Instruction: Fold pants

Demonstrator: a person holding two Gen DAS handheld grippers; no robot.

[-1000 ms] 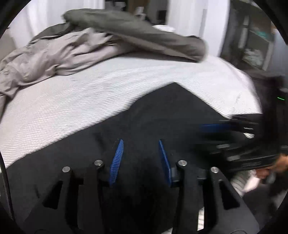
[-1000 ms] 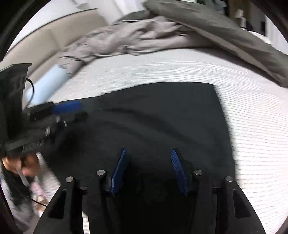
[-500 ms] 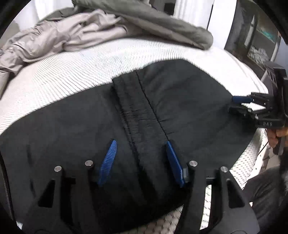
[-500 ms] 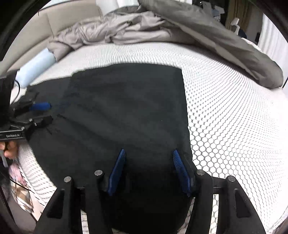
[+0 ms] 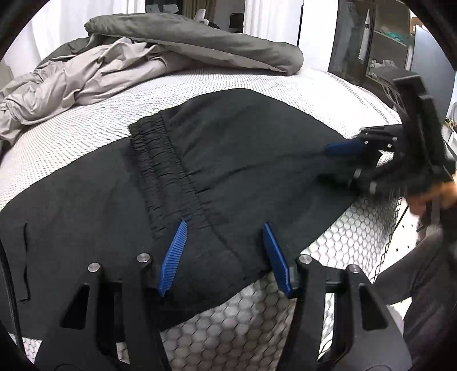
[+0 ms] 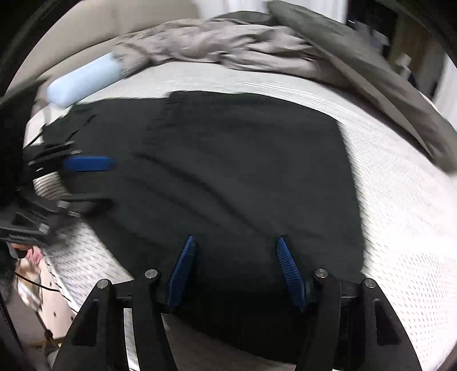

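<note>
A bed [image 5: 85, 134] with a white honeycomb-mesh cover filled the room's middle. A rumpled grey duvet [image 5: 177, 40] lay heaped at its far side, a pale blue bolster [image 6: 82, 80] beside it. White curtains [image 5: 271, 17] hung behind, and dark shelving [image 5: 380, 37] stood to the right.

Bed [image 5: 94, 134]: black pants [image 5: 228, 159]; grey duvet [image 5: 177, 37]; perhaps bolster [image 6: 82, 80]

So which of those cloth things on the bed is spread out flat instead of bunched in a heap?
The black pants, spread flat near both grippers. The grey blanket and the beige sheet lie crumpled together at the far end of the bed.
</note>
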